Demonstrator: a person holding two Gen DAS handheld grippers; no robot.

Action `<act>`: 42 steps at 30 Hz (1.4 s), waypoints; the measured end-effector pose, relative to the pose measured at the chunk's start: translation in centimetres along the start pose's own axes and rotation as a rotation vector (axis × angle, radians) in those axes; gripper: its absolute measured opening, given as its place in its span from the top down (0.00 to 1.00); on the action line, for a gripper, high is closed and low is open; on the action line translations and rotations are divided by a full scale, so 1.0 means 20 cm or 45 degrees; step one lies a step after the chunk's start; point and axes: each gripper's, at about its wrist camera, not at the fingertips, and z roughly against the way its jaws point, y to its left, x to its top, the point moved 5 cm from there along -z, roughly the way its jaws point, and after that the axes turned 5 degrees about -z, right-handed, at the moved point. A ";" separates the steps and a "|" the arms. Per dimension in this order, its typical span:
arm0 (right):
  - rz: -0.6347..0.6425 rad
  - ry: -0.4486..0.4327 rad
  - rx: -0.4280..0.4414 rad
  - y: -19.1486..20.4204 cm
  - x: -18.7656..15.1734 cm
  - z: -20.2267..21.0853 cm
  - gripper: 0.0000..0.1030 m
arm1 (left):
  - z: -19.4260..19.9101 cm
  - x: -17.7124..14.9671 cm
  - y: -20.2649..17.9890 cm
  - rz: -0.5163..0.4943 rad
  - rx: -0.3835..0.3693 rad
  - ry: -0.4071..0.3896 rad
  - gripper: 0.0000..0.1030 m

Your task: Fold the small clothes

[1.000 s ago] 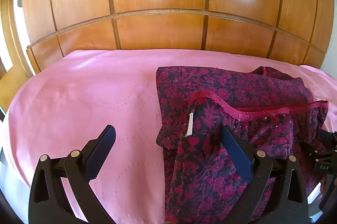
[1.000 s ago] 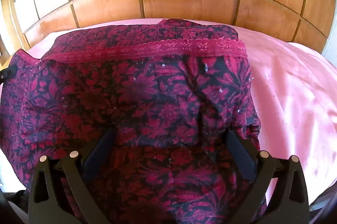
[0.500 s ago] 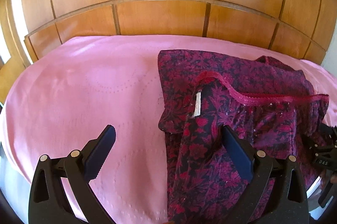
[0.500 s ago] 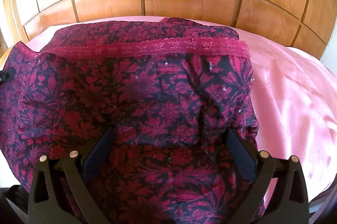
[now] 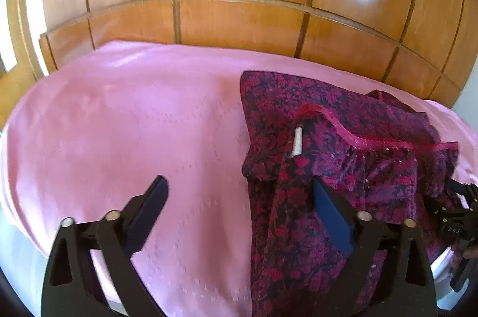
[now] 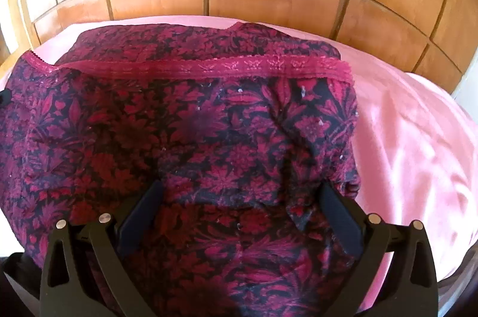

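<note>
A dark garment with a red floral print (image 5: 343, 138) and a red lace band (image 6: 239, 66) lies partly folded on a pink bedsheet (image 5: 134, 138). A small white label (image 5: 298, 141) shows at its left fold. My left gripper (image 5: 239, 197) is open at the garment's left edge, with its right finger (image 5: 331, 212) over the cloth and its left finger over the sheet. My right gripper (image 6: 242, 206) is open low over the garment (image 6: 209, 138), both fingers above the cloth. Neither grips anything. The right gripper's body shows at the right edge of the left wrist view (image 5: 457, 224).
A glossy wooden panelled headboard (image 5: 239, 18) stands behind the bed. Bare pink sheet lies left of the garment and also right of it (image 6: 418, 152). The bed's near edge runs along the bottom of both views.
Both views have drawn back slightly and tilted up, so the garment and sheet sit lower in frame. The garment's fold has not changed. Both grippers stay open.
</note>
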 end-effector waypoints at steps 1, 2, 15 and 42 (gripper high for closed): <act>0.011 -0.004 0.005 0.00 0.00 0.02 0.02 | 0.00 0.00 0.01 0.032 -0.080 0.017 0.20; 0.024 -0.015 0.014 0.00 0.01 0.04 0.02 | 0.00 0.00 0.02 0.058 -0.133 0.023 0.24; -0.167 -0.205 0.070 -0.32 0.20 0.26 0.16 | -0.09 0.08 -0.02 0.129 -0.445 0.055 0.35; -0.237 -0.345 0.233 -0.32 0.66 0.30 0.83 | 0.00 0.55 -0.13 -0.006 -0.370 -0.258 0.86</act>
